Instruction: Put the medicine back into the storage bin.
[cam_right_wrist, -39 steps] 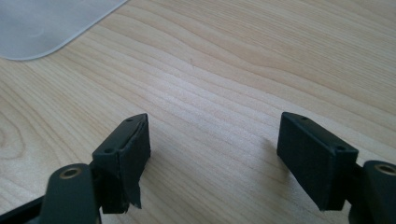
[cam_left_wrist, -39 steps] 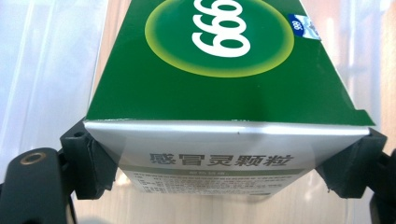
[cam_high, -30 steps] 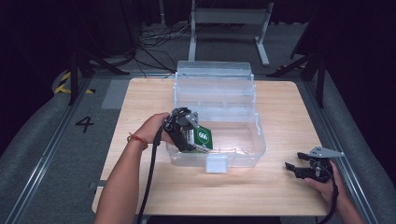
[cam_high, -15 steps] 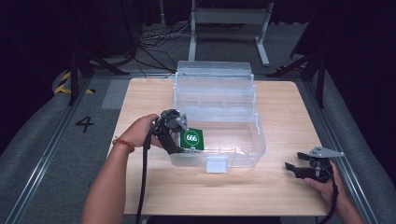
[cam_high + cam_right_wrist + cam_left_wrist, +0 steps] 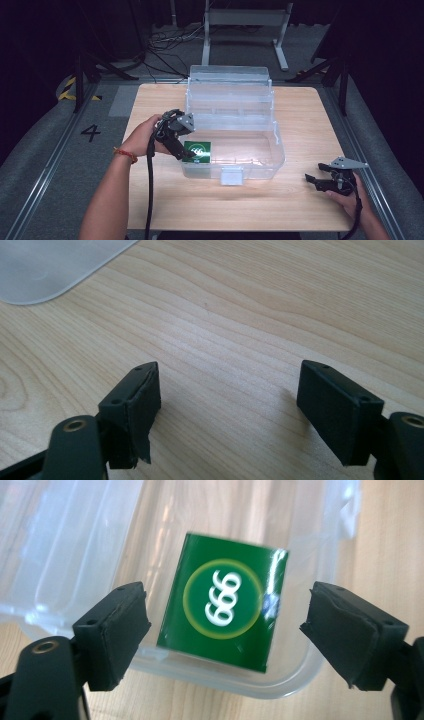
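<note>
Starting with the wooden table (image 5: 300,115): it carries one big thing, the clear plastic box (image 5: 274,150), which sits at the middle of the table with its lid (image 5: 230,75) standing open toward the far edge. That leaves the inside free for you to reach from the near side. The front latch (image 5: 231,176) faces the near edge.

Your left gripper (image 5: 181,151) hangs over the box's left near corner, tilted down into it. From the left gripper view, its two black pads (image 5: 117,632) stand wide on either side of the green packet (image 5: 222,607) and touch neither of its edges. The jaws have just been closing a little, yet nothing is pressed between them, so I judge this an empty, spread gripper and not a grip.

Your right gripper (image 5: 311,181) rests low by the right near corner of the table, well apart from the box. Its pads (image 5: 332,407) are spread over bare wood with nothing between them. It looks parked there to keep the way clear for your other hand.

The green packet (image 5: 198,151), printed with a white 666 in a ring, lies inside the box on its floor, close against the left near corner. It sits flat and a little askew to the walls, as a thing let go would lie.
</note>
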A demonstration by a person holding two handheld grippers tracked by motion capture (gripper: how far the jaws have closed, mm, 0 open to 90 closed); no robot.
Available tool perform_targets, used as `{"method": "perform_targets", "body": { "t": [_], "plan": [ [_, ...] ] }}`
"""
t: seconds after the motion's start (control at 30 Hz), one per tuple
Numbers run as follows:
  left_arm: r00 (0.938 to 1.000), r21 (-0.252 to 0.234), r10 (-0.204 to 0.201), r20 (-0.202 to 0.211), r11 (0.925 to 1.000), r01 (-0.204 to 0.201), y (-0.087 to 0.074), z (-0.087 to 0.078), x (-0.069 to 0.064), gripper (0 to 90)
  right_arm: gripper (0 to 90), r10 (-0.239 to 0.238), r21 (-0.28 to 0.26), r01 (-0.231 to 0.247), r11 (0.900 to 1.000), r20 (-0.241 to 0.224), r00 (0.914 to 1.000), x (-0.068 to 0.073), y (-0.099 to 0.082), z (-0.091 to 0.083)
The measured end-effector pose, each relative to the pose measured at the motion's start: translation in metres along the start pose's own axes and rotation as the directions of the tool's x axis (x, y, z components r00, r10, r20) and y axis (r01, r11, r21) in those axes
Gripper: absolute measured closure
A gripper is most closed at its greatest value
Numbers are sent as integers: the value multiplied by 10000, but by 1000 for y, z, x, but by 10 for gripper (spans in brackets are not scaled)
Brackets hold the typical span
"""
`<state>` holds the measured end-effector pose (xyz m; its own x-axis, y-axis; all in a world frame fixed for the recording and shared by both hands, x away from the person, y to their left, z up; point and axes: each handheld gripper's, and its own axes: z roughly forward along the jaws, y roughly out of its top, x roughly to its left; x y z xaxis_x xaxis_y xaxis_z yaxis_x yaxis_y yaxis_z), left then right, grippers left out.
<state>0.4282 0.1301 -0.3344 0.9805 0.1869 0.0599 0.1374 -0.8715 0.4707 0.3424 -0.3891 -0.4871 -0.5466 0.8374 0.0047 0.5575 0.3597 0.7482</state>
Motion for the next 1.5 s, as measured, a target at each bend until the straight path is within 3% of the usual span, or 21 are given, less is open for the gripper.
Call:
{"method": "perform_targets", "body": {
  "t": [0.1, 0.23, 0.3, 0.37, 0.4, 0.47, 0.6, 0.67, 0.83, 0.9, 1.07, 1.17, 1.37, 1.43, 1.5],
  "plan": [
    [10000, -153, 70, -56, 9999, -71, 4, -4, -3, 166, 259, 6, -10, -6, 10000, -11, 10000, 0, 0, 0],
    [9999, -915, -30, 124, 9958, 41, 2, -10, -11, 149, 259, -6, -14, 6, 10000, -31, 10000, 0, 0, 0],
    [9995, -1507, -315, -101, 9881, 296, -2, -15, -16, 163, 259, -9, -2, 9, 10000, -32, 10000, 0, 0, 0],
    [9966, -1734, -751, -346, 9825, 681, -5, -18, -22, 156, 259, -12, 1, 12, 10000, -31, 10000, 0, 0, 0],
    [9969, -1842, -728, -313, 9807, 659, -8, -19, -25, 171, 259, -19, 4, 19, 10000, -28, 10000, 0, 0, 0],
    [9977, -1898, -587, -326, 9805, 515, -12, -18, -36, 163, 259, -30, 17, 30, 10000, -36, 10000, 0, 0, 0],
    [9982, -2031, -266, -540, 9790, 151, -19, -8, -56, 229, 260, -8, 61, 9, 10000, -85, 10000, 0, 1, 0],
    [9975, -1953, -116, -695, 9807, -22, -22, -1, -65, 318, 274, -47, 150, 49, 9999, -109, 9999, -1, 2, 0],
    [9960, -1927, -319, -829, 9811, 154, -26, 18, -74, 397, 318, -26, 176, 32, 9998, -335, 9994, -1, 9, -2],
    [9965, -1961, -607, -574, 9794, 484, -28, 27, -74, 409, 339, -143, -78, 140, 9999, -362, 9992, 1, 20, -6],
    [9968, -1597, -680, -411, 9853, 606, -30, 42, -74, 437, 361, -549, -928, 493, 9945, -593, 9967, 5, 62, -18],
    [9961, -1479, -732, -501, 9869, 651, -30, 49, -74, 455, 367, -1021, -1439, 912, 9854, -702, 9923, 8, 92, -25],
    [9956, -1327, -852, -395, 9880, 793, -31, 60, -71, 584, 405, -2039, -2044, 1792, 9623, -1070, 9731, 20, 150, -25],
    [9946, -1575, -1004, -272, 9829, 949, -33, 61, -68, 629, 417, -2353, -2173, 2093, 9534, -1017, 9666, 24, 171, -21],
    [9950, -1540, -946, -315, 9841, 887, -33, 61, -67, 663, 419, -2515, -2195, 2248, 9494, -1023, 9624, 26, 181, -19]
  ]
}}
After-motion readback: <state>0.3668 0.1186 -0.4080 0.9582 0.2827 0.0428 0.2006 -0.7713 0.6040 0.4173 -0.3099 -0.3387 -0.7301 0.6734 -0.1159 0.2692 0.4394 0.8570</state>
